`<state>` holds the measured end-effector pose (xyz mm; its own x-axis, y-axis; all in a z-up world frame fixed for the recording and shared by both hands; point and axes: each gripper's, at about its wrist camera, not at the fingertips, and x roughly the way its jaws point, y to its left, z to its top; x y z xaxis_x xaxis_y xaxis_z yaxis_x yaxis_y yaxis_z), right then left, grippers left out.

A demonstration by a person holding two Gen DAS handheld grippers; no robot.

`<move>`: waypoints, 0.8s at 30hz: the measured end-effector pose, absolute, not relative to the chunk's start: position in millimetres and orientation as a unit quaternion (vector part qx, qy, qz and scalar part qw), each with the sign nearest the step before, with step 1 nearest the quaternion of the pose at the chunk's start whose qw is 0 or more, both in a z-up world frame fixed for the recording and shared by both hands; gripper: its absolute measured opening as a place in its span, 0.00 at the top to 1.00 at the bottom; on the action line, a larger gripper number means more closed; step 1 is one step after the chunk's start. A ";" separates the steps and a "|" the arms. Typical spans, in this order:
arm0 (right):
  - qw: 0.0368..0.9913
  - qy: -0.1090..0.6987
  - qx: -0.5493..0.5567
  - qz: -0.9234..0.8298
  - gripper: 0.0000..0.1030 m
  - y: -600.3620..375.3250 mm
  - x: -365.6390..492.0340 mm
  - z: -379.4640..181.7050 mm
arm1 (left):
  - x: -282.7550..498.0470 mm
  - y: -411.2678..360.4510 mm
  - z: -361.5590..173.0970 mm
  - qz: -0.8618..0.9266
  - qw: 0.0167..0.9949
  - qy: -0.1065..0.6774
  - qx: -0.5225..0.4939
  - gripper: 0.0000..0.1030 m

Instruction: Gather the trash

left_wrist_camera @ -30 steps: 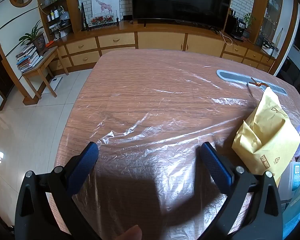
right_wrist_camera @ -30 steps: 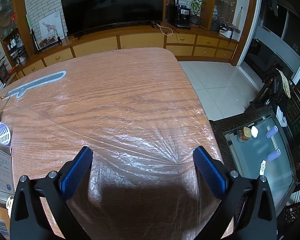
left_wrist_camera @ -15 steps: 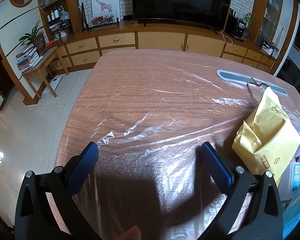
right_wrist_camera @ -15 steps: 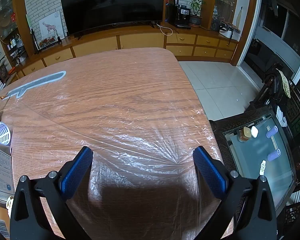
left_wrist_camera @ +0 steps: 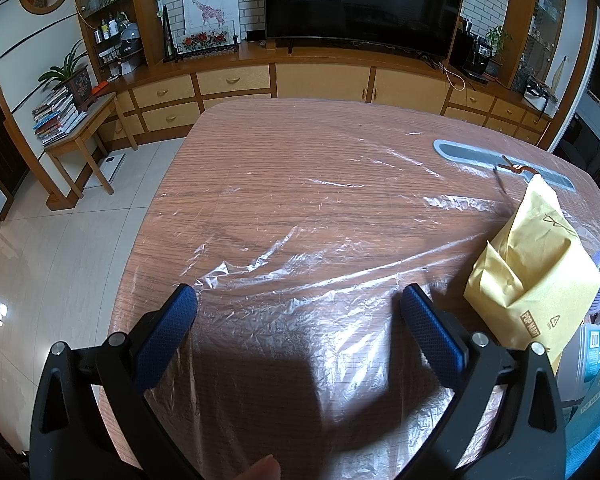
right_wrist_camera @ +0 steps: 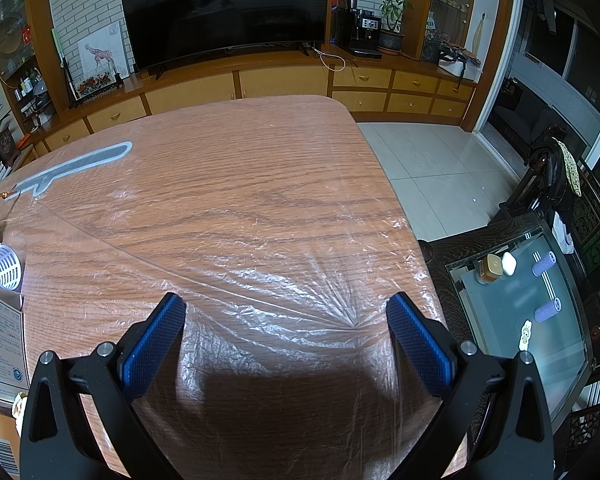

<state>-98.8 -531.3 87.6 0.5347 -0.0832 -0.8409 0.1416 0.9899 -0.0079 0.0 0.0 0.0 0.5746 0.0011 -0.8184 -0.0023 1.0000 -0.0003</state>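
Observation:
A yellow paper bag (left_wrist_camera: 534, 268) stands on the wooden table (left_wrist_camera: 300, 168) to the right of my left gripper (left_wrist_camera: 298, 300), which is open and holds nothing. Small boxes (left_wrist_camera: 596, 348) lie behind the bag at the right edge of the left wrist view. In the right wrist view a white carton (right_wrist_camera: 0, 340) and a white perforated cup (right_wrist_camera: 2, 266) sit at the far left. My right gripper (right_wrist_camera: 286, 306) is open over bare table with nothing between its fingers. Crinkled clear plastic film (right_wrist_camera: 284, 280) covers the tabletop.
A grey strip (left_wrist_camera: 500, 164) with a small brown item on it lies at the table's far side. Tiled floor (left_wrist_camera: 60, 240) drops off left of the table. A dark glass-topped side table (right_wrist_camera: 520, 312) with small items stands to the right. Cabinets and a TV (right_wrist_camera: 224, 12) line the back wall.

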 end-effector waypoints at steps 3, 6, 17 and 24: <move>0.875 0.478 0.031 -0.064 0.03 -531.3 -98.8 87.5 | 0.0 0.0 0.0 0.001 0.887 0.461 -0.001 0.01; 0.875 0.478 0.031 -0.064 0.03 -531.3 -98.8 87.5 | 0.0 -0.1 0.0 0.001 0.887 0.461 -0.001 0.01; 0.875 0.478 0.031 -0.064 0.03 -531.3 -98.8 87.6 | 0.0 0.0 0.0 0.001 0.887 0.461 -0.001 0.01; 0.875 0.478 0.031 -0.064 0.03 -531.2 -98.7 87.7 | 0.0 0.0 0.1 0.001 0.887 0.461 -0.001 0.01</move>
<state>-98.7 -531.2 87.7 0.5346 -0.0833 -0.8410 0.1419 0.9899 -0.0079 0.0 0.0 0.1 0.5746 0.0010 -0.8184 -0.0023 1.0000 -0.0003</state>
